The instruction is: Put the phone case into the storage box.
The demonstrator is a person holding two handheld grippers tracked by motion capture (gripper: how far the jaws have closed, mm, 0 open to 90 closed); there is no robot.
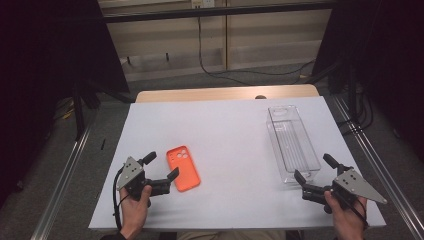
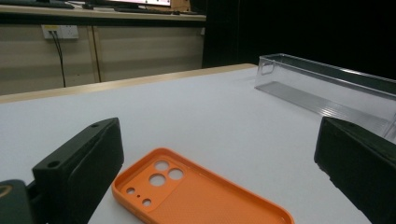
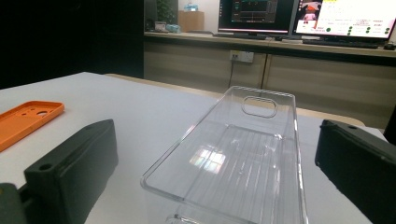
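Note:
An orange phone case [image 1: 183, 168] lies flat on the white table [image 1: 225, 135], camera cutouts toward the far side. My left gripper [image 1: 161, 166] is open at the case's near-left, its jaws standing either side of the case's near end [image 2: 196, 196] without touching it. A long clear plastic bin [image 1: 292, 142] stands empty on the right half of the table. My right gripper [image 1: 315, 166] is open just before the bin's near end [image 3: 233, 163], with nothing between its jaws. The orange case [image 3: 25, 120] also shows at the left of the right gripper view.
The table's wooden far edge [image 1: 227, 93] borders a floor with black cables [image 1: 235, 75]. Metal rails [image 1: 65, 175] run along both sides of the table. Monitors [image 3: 345, 18] stand on a counter beyond the bin.

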